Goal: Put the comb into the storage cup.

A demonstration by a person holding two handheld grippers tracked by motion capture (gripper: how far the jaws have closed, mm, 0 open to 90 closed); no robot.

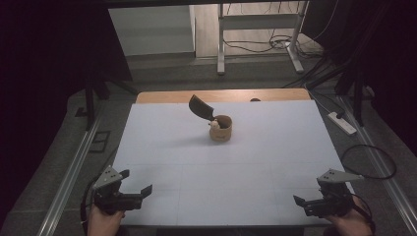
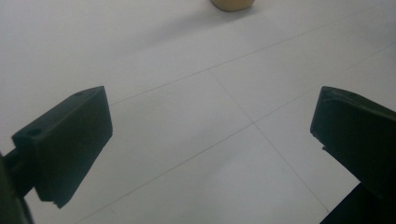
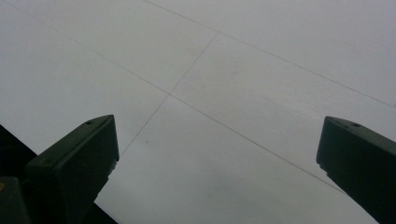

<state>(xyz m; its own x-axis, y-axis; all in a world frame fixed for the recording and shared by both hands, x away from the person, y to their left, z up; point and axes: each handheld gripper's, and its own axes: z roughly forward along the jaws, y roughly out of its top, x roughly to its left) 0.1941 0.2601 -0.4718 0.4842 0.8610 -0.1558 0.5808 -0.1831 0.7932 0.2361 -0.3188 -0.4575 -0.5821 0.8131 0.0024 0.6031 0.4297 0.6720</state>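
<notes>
both my left gripper [image 1: 134, 183] and right gripper [image 1: 311, 196] wait spread wide at the near edge, nothing held; the wooden cup [image 1: 221, 129] with its dark scoop [image 1: 200, 107] sits mid-table, so next i reach forward

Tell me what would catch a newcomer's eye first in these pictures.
First, the small wooden cup standing alone near the middle of the white table, toward its far edge, with a dark spoon leaning out of it up and to the left. Next, the left gripper and right gripper at the near corners, jaws open and holding nothing.
</notes>
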